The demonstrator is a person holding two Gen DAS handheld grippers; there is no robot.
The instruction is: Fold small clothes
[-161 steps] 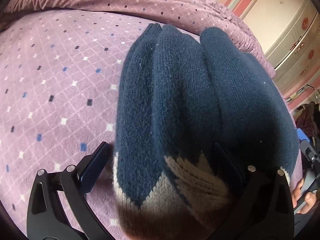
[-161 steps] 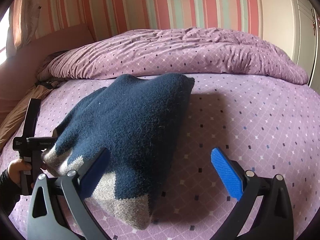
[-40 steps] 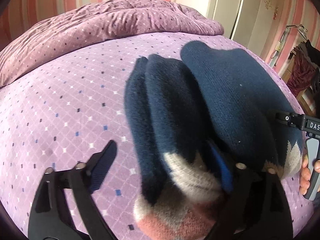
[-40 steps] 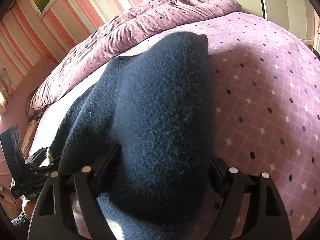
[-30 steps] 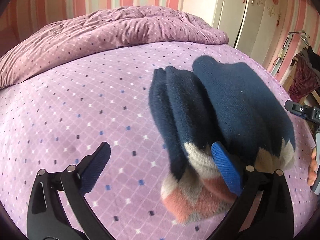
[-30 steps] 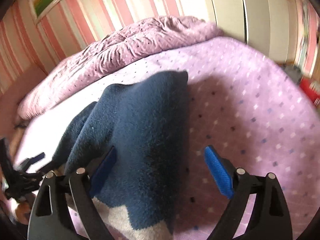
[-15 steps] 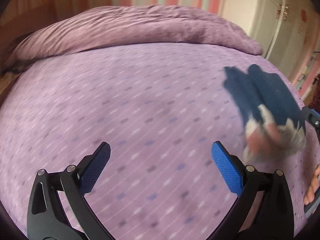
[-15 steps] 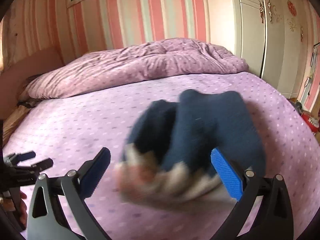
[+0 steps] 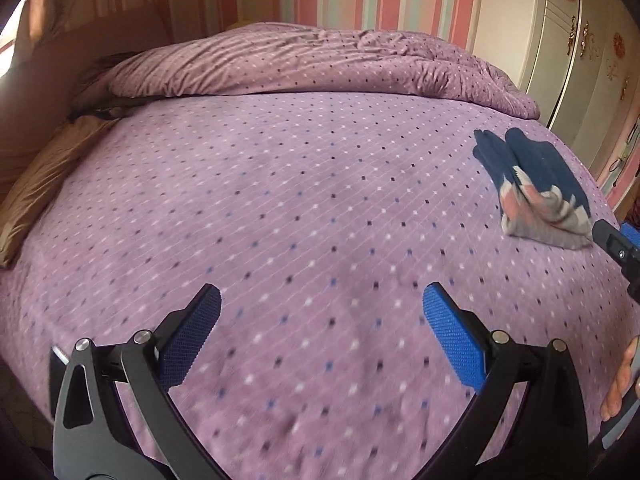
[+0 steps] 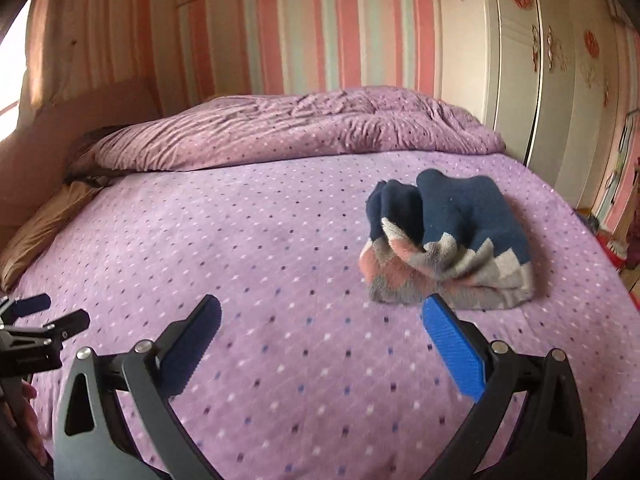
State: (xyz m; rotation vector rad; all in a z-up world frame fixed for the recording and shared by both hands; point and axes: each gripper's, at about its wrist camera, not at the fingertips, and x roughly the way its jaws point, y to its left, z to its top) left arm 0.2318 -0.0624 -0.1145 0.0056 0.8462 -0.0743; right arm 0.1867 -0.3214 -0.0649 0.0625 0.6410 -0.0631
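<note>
I have let go of the folded sweater (image 10: pixel 448 240), now lying right of centre on the bedspread (image 10: pixel 240 240); both my left gripper (image 9: pixel 320 332) and right gripper (image 10: pixel 320 340) are released and pulled back, so this fold looks finished.

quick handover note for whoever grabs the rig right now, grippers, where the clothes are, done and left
Left gripper: open, empty, over bare bedspread.
Right gripper: open, empty, just short of the garment.
Navy knit garment: lies folded in a bundle on the purple bedspread, touching neither gripper; its grey and pink patterned edge faces the grippers.
Done: this piece is folded and set down.
Left: no other clothes in view; tidy the loose edge if wanted.
</note>
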